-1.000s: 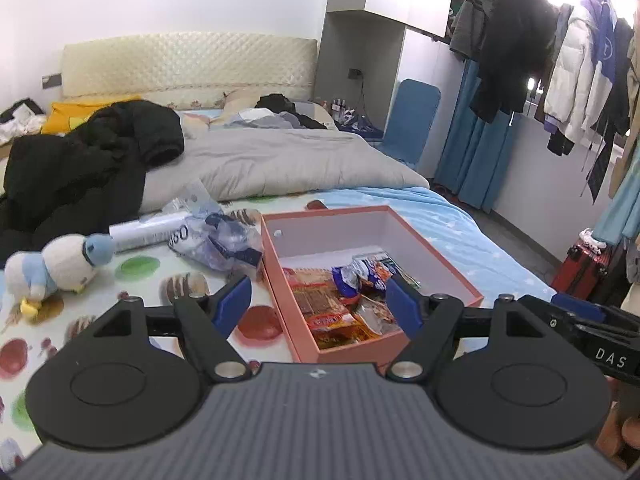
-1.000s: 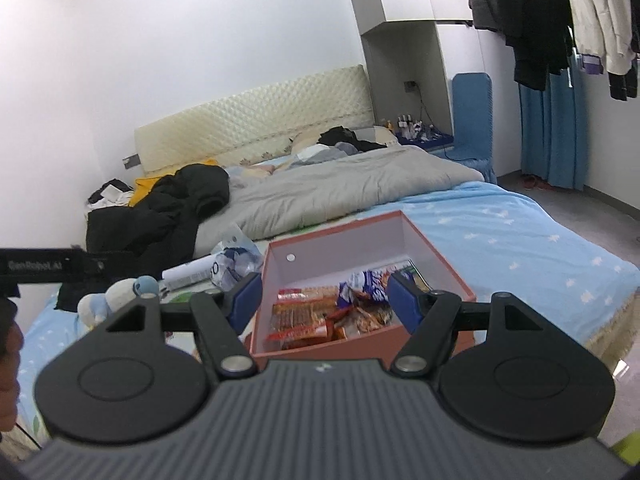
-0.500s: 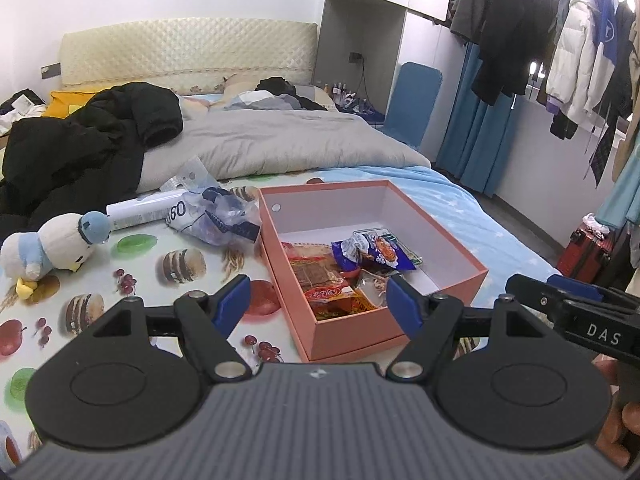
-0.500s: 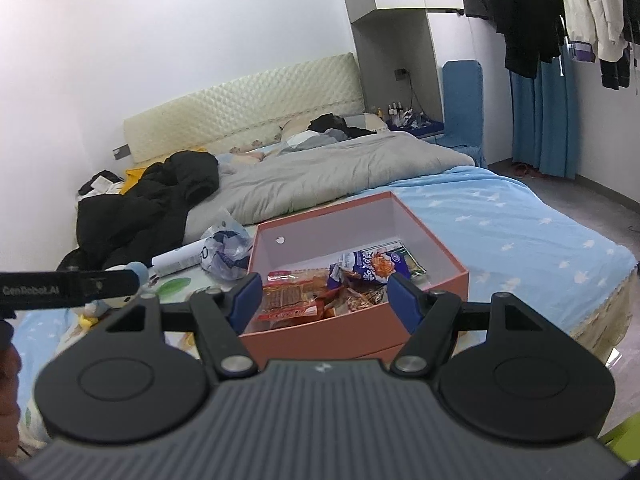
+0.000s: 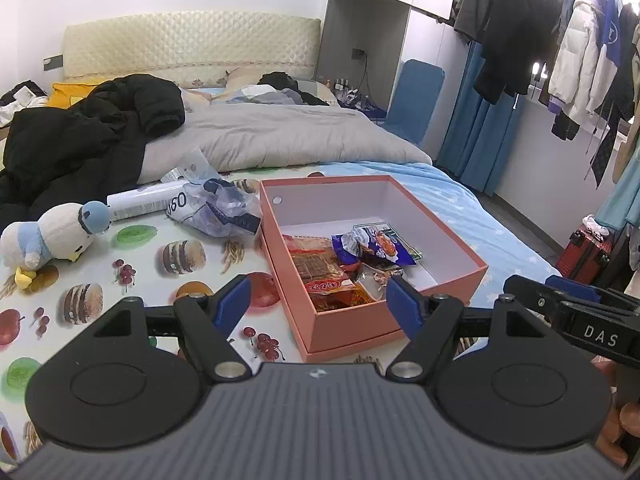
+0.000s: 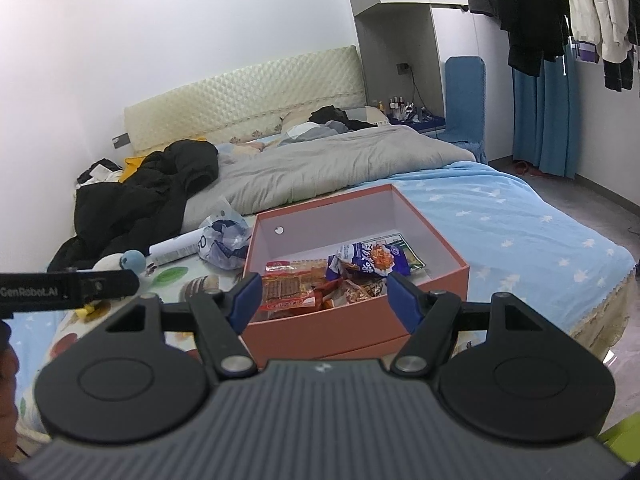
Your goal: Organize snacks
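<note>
Both grippers, left [image 5: 318,294] and right [image 6: 322,292], held wide, nothing gripped, short of box [image 5: 400,326]; snacks [image 5: 344,268] heaped inside; crinkly packs possibly slipped or crushed if pinched at edge

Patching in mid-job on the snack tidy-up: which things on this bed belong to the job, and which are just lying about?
Part of the job:
- pink box
- orange-red snack packs in it
- blue snack packet in it
- left gripper and right gripper, both open and empty

Just lying about:
- plush penguin
- crumpled plastic bag
- white tube
- black jacket
- grey duvet
</note>
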A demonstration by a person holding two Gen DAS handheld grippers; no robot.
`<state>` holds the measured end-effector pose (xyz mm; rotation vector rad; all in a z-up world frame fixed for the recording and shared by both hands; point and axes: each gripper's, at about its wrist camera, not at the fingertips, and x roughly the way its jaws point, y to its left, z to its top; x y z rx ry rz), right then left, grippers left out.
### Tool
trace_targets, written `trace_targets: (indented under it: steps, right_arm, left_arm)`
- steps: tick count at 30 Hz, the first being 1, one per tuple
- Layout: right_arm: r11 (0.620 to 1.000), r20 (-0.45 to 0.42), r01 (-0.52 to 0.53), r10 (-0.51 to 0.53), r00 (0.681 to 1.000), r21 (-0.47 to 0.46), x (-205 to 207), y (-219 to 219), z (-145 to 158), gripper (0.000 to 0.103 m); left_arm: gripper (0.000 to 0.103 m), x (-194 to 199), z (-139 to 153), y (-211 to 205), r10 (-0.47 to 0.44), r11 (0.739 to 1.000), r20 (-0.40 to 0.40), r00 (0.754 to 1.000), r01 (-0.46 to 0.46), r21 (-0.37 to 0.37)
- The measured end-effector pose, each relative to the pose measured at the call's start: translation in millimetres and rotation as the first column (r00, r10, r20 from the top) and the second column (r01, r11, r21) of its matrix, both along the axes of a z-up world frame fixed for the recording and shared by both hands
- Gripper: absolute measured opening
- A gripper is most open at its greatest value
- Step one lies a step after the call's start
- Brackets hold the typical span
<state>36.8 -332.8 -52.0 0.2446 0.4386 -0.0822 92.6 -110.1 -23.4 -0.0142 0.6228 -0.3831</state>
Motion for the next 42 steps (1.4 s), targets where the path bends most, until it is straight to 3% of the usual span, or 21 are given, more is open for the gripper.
trace_targets:
  steps: [30, 31, 33, 40, 41, 42]
  right_arm:
    - [1.0, -0.007, 0.0, 0.0, 1.0, 0.0, -3, 2, -4, 0.071]
    - [1.0, -0.008, 0.003, -0.003, 1.0, 0.0, -3, 1, -5, 0.071]
    - [1.0, -0.016, 0.005, -0.005, 1.0, 0.002, 0, 0, -8, 0.071]
    - [1.0, -0.011, 0.013, -0.013, 1.0, -0.001, 7, -7, -12, 0.071]
    - [1.0, -0.008, 0.009, -0.009, 1.0, 0.009, 8, -9, -12, 0.081]
    - [1.0, -0.005, 0.009, -0.009, 1.0, 0.016, 10, -11, -13, 0.103]
  left_arm:
    - [0.079, -2, 1, 1, 0.013, 0.999, 0.007, 1.0, -0.013, -0.033]
    - [0.08, -1, 0, 1, 0.014, 0.999, 0.003, 1.0, -0.014, -0.037]
    - [0.094, 1, 0, 1, 0.03, 0.999, 0.004, 1.0, -0.03, -0.035]
    - [0.102, 5, 1, 0, 0.055, 0.998, 0.034, 0.998, -0.056, 0.018]
    - [0.102, 6, 1, 1, 0.064, 0.998, 0.032, 0.997, -0.065, 0.022]
    - [0.102, 7, 1, 1, 0.074, 0.997, 0.028, 0.997, -0.074, 0.024]
